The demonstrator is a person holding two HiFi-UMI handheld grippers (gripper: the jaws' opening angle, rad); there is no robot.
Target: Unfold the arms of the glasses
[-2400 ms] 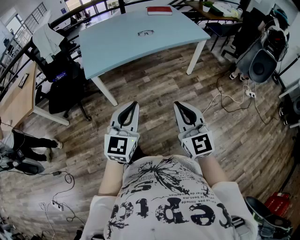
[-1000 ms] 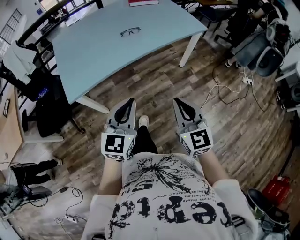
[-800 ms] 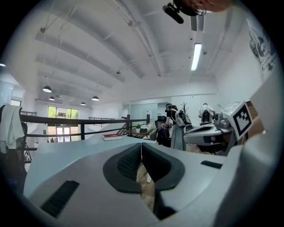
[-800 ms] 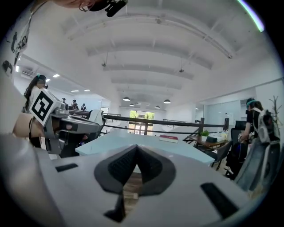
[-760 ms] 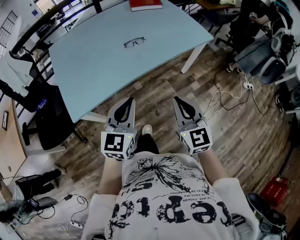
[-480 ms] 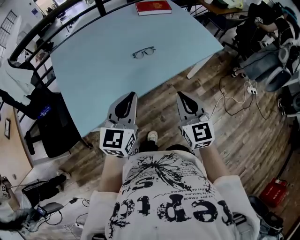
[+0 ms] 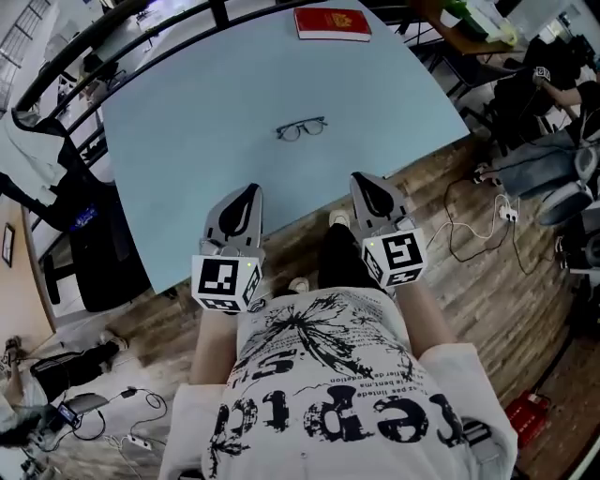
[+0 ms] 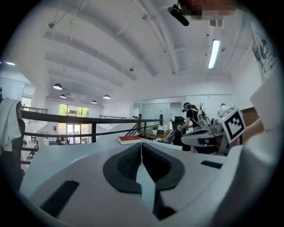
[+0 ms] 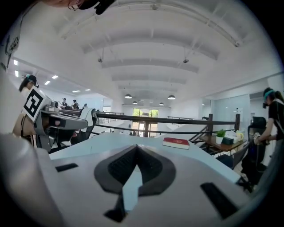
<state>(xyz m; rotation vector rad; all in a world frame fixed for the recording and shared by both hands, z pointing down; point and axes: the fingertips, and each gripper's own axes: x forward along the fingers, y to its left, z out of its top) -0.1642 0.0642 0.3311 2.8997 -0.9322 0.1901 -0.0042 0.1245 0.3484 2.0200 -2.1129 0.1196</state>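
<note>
walked up, table (image 7: 187,141) now close, tips at its edge | left gripper (image 7: 247,192), right gripper (image 7: 365,181) both closed, empty | glasses (image 7: 301,129) untouched, reach next

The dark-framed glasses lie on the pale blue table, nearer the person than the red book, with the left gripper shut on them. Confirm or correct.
The grip is wrong: the left gripper is shut, but on nothing. The head view shows it well short of the dark-framed glasses, which lie on the pale blue table, nearer the person than the red book.
</note>
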